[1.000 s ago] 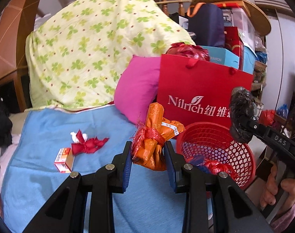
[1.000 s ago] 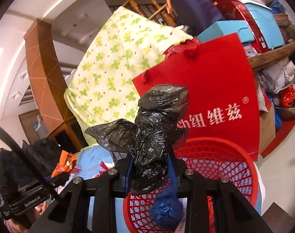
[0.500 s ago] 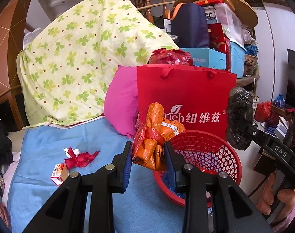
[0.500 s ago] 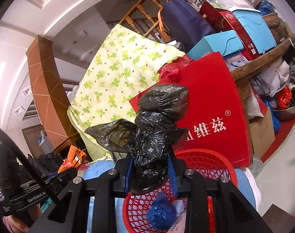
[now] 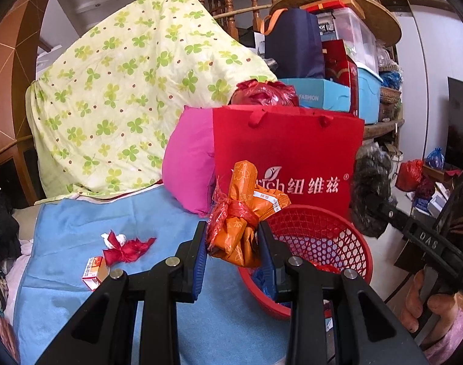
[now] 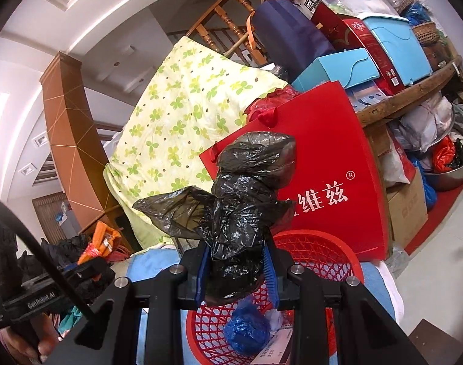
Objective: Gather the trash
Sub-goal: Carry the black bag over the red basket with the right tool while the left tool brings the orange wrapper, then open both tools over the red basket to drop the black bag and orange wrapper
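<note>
Your left gripper's blue pads [image 5: 201, 261] are covering the lower sides of the orange wrapped bundle [image 5: 242, 228], and that bundle is blocking the first letters of the white lettering on the red paper bag [image 5: 286, 149]. Your black arms are hiding the near rim of the red basket [image 5: 350, 243], so most of what is lying inside is staying out of sight. In the right wrist view, the black plastic bag [image 6: 243, 213] is concealing the basket's middle and the start of the bag's lettering. The small orange-and-white box [image 5: 92, 272] is showing print too small to read. Your right hand [image 5: 429, 307] is being cut off by the picture's edge.
</note>
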